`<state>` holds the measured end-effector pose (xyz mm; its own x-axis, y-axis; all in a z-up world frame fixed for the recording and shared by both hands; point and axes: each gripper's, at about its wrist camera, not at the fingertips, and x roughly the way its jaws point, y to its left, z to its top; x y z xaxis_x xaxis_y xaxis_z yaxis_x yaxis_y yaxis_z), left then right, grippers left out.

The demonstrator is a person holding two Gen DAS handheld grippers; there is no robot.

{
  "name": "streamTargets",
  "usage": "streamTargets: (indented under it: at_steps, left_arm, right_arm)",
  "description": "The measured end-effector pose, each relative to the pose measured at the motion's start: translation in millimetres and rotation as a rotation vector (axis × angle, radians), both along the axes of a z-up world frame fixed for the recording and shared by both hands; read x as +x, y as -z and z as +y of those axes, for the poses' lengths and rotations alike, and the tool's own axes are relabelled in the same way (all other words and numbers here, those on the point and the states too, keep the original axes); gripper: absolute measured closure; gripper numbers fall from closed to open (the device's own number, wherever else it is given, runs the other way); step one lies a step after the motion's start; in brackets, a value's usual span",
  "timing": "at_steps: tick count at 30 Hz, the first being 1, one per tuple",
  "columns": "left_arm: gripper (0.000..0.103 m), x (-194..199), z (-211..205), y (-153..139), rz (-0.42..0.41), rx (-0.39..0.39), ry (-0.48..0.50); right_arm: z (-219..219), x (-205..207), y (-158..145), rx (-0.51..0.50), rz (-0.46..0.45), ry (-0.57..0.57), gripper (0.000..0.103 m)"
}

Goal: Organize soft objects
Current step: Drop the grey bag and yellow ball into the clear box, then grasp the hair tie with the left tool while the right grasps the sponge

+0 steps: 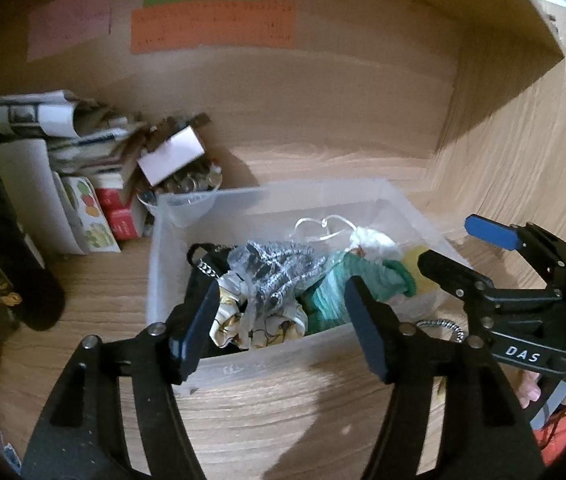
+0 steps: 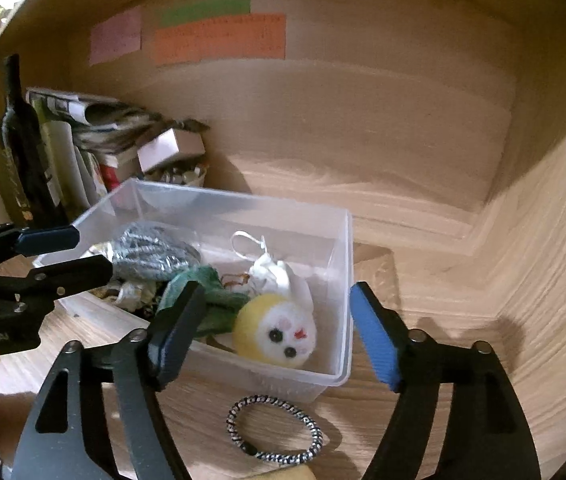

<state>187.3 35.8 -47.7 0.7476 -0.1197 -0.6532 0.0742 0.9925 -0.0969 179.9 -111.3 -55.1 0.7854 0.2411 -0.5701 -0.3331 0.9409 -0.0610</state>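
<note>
A clear plastic bin on the wooden shelf holds soft things: a grey knit piece in plastic, a green cloth, a patterned scrunchie, a white pouch and a yellow-white plush ball. A black-and-white hair tie lies on the shelf in front of the bin. My left gripper is open and empty over the bin's near wall. My right gripper is open and empty, above the plush and hair tie.
Books, newspapers and a small box are stacked at the left rear, with a dark bottle beside them. Coloured paper notes are stuck on the back wall. The shelf's side wall rises on the right.
</note>
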Motion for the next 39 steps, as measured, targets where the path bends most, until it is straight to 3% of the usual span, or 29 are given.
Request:
streamTargets:
  at_steps: [10, 13, 15, 22, 31, 35, 38, 39]
  left_arm:
    - [0.021, -33.4, -5.8, -27.8, -0.092, -0.013, 0.010]
    - [0.014, -41.0, -9.6, -27.6, -0.109, -0.009, 0.007]
    - [0.014, -44.7, -13.0, -23.4, -0.101, 0.001, 0.013]
    - [0.014, -49.7, -30.7, 6.8, -0.016, -0.001, 0.079]
    - [0.032, -39.4, -58.2, 37.1, 0.093, 0.013, 0.158]
    - [0.043, -28.3, -68.9, 44.3, 0.129, 0.014, 0.177]
    - [0.053, -18.0, -80.1, 49.0, 0.158, 0.013, 0.206]
    - [0.055, -15.0, -83.7, 50.3, 0.167, 0.013, 0.215]
  right_arm:
    - [-26.0, -34.6, -18.4, 0.071, -0.037, -0.012, 0.019]
    - [-36.8, -47.2, -16.3, 0.082, -0.033, -0.007, 0.010]
    - [-41.5, -54.7, -10.9, 0.075, -0.024, 0.000, 0.004]
    - [-46.5, -67.5, 21.2, 0.034, 0.079, -0.001, 0.004]
    - [-48.7, -71.5, 53.5, 0.062, 0.185, -0.011, 0.005]
    - [-48.8, -69.9, 56.7, 0.062, 0.204, -0.008, 0.019]
    - [-46.6, -66.9, 60.9, 0.054, 0.230, -0.018, 0.038]
    - [-45.8, -67.0, 61.9, 0.049, 0.234, -0.024, 0.039]
